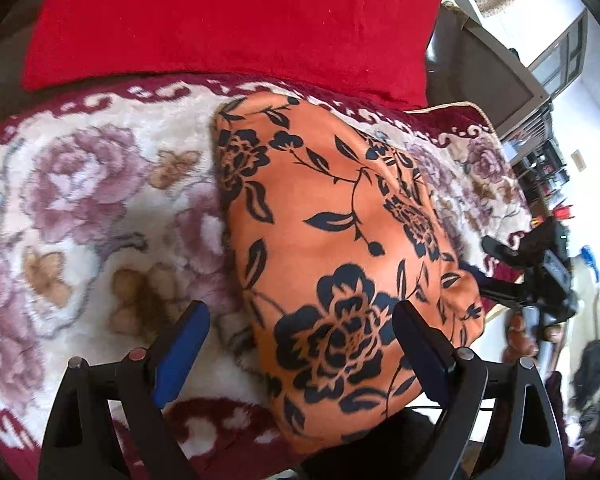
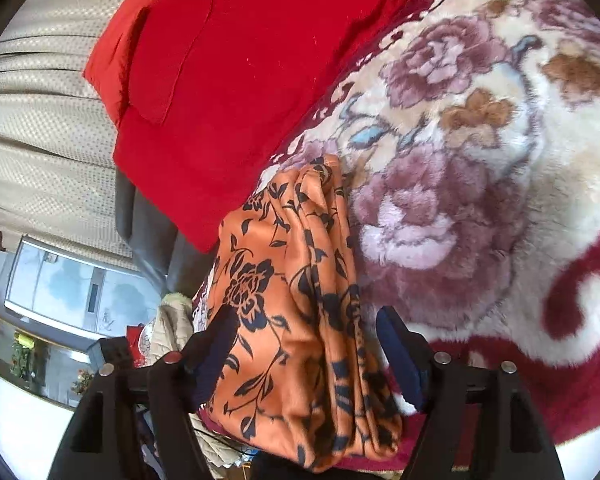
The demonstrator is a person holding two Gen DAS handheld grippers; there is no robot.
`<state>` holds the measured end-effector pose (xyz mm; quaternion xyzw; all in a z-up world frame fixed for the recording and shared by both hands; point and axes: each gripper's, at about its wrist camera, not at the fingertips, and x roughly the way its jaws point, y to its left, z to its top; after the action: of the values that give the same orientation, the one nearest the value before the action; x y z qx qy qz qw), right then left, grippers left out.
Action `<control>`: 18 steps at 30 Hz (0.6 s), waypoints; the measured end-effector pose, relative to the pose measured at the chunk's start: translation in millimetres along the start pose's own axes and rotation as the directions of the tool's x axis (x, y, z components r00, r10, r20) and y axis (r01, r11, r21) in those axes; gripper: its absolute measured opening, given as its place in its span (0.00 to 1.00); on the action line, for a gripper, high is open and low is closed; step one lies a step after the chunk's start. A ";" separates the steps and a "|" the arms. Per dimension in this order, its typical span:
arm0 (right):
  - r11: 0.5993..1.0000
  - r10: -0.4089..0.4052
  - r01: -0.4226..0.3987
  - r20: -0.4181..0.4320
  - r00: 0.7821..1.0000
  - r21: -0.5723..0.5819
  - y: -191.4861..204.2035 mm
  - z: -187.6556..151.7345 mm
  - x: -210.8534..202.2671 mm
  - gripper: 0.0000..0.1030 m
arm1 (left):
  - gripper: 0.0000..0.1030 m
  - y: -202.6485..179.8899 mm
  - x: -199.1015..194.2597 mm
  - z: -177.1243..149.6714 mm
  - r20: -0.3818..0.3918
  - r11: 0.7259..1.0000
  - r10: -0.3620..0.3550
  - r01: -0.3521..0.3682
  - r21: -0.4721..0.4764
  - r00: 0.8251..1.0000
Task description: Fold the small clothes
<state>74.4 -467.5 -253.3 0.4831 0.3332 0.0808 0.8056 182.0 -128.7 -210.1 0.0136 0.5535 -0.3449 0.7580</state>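
Nearest to me the left gripper [image 1: 300,340] stands wide open above the near end of the orange flowered cloth [image 1: 340,240], and the right gripper [image 2: 308,356] has its jaws spread on both sides of the stacked edge of that cloth [image 2: 300,320], not pressing it as far as I can see. The cloth lies already folded in layers on the plush flowered blanket [image 1: 100,200]. I think it is best to lift both tools away straight without dragging, so the layers stay aligned; further back lies the red cushion [image 1: 240,20].

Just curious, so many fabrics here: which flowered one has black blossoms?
The orange cloth, folded in layers on top of the fluffy blanket. Its flowers and leaves are black; the blanket's roses are mauve on cream with a dark red border.
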 end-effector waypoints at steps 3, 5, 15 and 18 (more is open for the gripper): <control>1.000 -0.008 0.008 -0.020 1.000 -0.003 -4.3 7.2 10.9 0.75 | 0.90 5.4 14.3 6.6 -0.038 0.999 -0.048 0.047 -0.022 0.998; 1.000 -0.005 0.005 -0.038 0.999 -0.008 -7.2 12.2 20.3 0.76 | 0.90 7.3 22.7 8.7 -0.062 0.997 -0.073 0.071 -0.030 0.995; 0.995 0.055 -0.066 -0.133 0.990 -0.076 3.3 15.7 63.8 0.90 | 0.90 3.0 51.6 11.2 -0.117 0.984 -0.179 0.174 -0.049 0.977; 0.989 0.038 -0.061 -0.163 0.986 -0.135 17.0 7.3 80.5 0.89 | 0.90 5.6 51.8 11.0 -0.104 0.980 -0.194 0.188 -0.062 0.975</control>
<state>143.7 -427.6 -273.9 0.4258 0.3783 0.1624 0.8058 201.9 -155.2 -251.9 -0.0406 0.6019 -0.4004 0.6898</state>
